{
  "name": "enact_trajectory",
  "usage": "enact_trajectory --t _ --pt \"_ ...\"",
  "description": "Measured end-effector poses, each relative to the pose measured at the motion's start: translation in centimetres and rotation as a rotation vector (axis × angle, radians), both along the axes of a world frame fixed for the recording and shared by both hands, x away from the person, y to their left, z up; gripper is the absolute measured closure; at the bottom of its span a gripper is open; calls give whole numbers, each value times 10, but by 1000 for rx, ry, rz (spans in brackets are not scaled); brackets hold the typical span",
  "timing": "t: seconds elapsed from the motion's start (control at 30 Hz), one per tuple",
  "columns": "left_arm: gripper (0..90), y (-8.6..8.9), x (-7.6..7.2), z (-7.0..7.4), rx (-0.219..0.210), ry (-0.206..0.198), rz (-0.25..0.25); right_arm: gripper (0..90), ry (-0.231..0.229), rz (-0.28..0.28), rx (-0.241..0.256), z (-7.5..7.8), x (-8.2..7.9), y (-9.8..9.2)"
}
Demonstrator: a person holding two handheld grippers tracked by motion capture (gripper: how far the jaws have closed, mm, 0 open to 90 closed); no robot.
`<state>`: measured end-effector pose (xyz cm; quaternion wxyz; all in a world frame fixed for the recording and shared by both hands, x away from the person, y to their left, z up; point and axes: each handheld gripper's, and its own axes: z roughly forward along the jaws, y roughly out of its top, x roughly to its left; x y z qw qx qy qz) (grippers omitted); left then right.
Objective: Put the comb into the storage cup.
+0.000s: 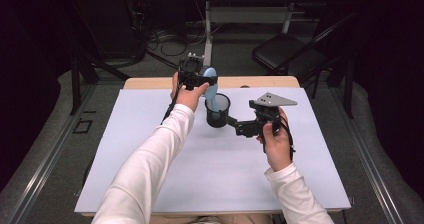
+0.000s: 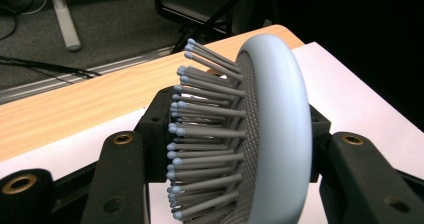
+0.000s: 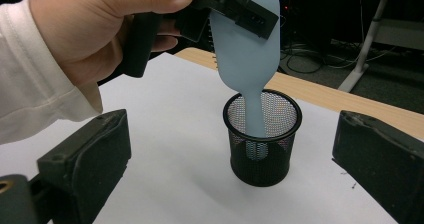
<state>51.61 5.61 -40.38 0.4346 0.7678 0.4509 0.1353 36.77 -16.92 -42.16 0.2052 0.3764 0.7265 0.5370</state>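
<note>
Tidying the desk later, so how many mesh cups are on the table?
1. The black mesh cup stands on the white sheet, middle far side, with the blue hairbrush handle dipping into it. None seem hidden.

In the middle of the high view, my pale blue plastic hairbrush (image 1: 212,90) stands handle-down in the round black wire-mesh cup (image 1: 218,111), so the cup's mouth is partly taken. My left gripper (image 1: 196,77) blocks the space above it. My right gripper (image 1: 239,127) sits just right of the cup, jaws spread wide, closing off that side. The white table mat (image 1: 150,149) lies bare across the lower and left parts of the frame, free for passing.
</note>
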Motion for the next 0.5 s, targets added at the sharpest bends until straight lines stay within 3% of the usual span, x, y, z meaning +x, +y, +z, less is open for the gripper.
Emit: enact_trajectory --t 0.17,0.5 --pt "485 -3 0 -3 11 0 -2 18 -1 0 0 0 0 0" --pt "472 -6 0 -7 -21 -6 -14 18 0 -1 0 0 0 0"
